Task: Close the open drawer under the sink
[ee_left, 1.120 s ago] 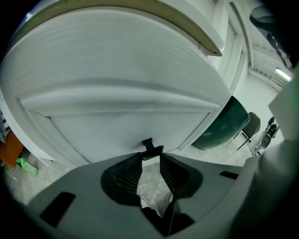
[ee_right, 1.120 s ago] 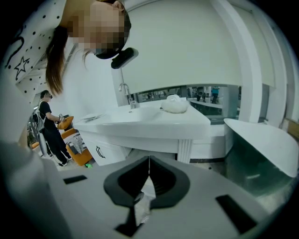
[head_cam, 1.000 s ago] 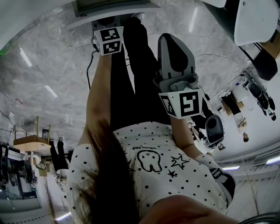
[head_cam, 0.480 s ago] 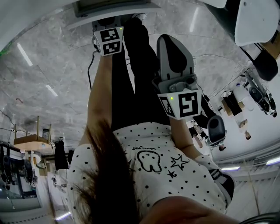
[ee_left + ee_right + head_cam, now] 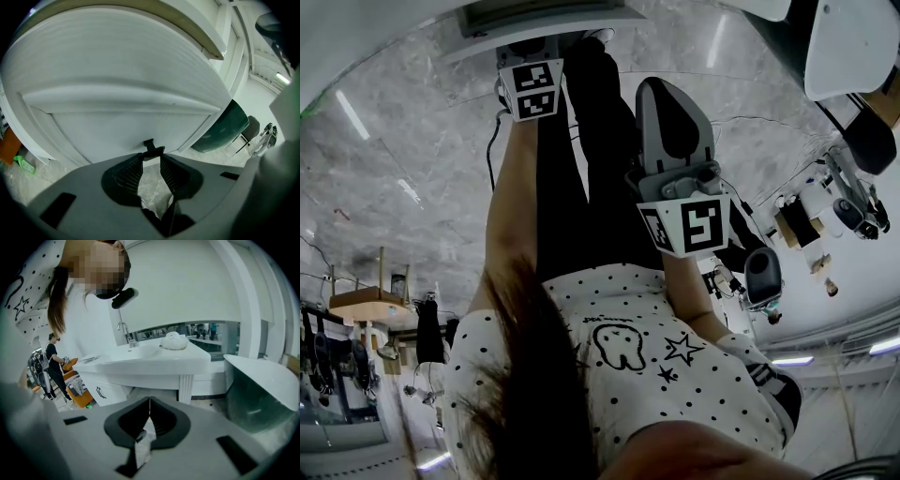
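The white drawer front [image 5: 131, 124] fills the left gripper view, with a small black handle [image 5: 151, 146] at its lower edge. My left gripper [image 5: 151, 157] has its jaw tips drawn in on either side of that handle and holds it. In the head view the left gripper's marker cube [image 5: 532, 86] sits just below the drawer [image 5: 546, 15] at the top. My right gripper [image 5: 667, 86] hangs in front of the person's black-clad legs, away from the drawer. Its jaws [image 5: 149, 405] are shut with nothing between them.
The right gripper view shows a white sink counter [image 5: 154, 359] with a faucet [image 5: 125, 336] and a white lump [image 5: 174, 341], a cabinet handle [image 5: 100, 392] below, an orange container [image 5: 80, 394] and a standing person [image 5: 54, 364]. A dark green tub [image 5: 226, 127] stands right of the drawer.
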{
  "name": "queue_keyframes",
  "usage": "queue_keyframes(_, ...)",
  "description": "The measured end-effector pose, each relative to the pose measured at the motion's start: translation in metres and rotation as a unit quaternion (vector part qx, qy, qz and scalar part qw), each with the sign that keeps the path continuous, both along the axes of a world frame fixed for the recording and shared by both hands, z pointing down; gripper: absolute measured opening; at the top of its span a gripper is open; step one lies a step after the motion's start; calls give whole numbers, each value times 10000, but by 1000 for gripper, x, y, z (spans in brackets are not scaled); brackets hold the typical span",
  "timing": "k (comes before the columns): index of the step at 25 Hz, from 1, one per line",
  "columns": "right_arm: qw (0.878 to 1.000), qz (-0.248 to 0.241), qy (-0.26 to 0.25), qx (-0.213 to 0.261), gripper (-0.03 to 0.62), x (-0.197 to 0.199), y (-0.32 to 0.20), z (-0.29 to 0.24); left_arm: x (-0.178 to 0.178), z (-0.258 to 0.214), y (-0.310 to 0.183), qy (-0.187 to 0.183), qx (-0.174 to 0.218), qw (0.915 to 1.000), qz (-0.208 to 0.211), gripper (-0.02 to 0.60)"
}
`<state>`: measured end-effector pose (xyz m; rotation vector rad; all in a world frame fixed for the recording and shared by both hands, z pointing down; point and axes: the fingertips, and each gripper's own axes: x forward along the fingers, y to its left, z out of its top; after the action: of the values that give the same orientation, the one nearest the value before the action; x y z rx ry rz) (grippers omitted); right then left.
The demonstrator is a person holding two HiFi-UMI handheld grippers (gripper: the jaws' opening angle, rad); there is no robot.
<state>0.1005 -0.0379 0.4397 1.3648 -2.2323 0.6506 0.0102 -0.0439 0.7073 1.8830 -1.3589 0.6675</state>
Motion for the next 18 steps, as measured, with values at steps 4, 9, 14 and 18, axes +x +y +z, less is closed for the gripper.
queue_keyframes(4, 10000, 13, -15, -9, 15, 1, 0, 0, -2, 1, -2, -51, -36, 10000, 19, 118)
queue_keyframes(9, 10000, 7, -34, -22, 15, 1, 1, 0, -1, -1, -1, -78, -59, 9999, 32, 118)
queue_keyframes(14, 10000, -3, -52, -36, 15, 0, 0, 1, -3, 0, -2, -96, -91, 9999, 7, 118)
queue_keyframes(18, 10000, -22, -52, -71, 15, -3, 1, 4, -6, -1, -5, -62, -97, 9999, 18, 118)
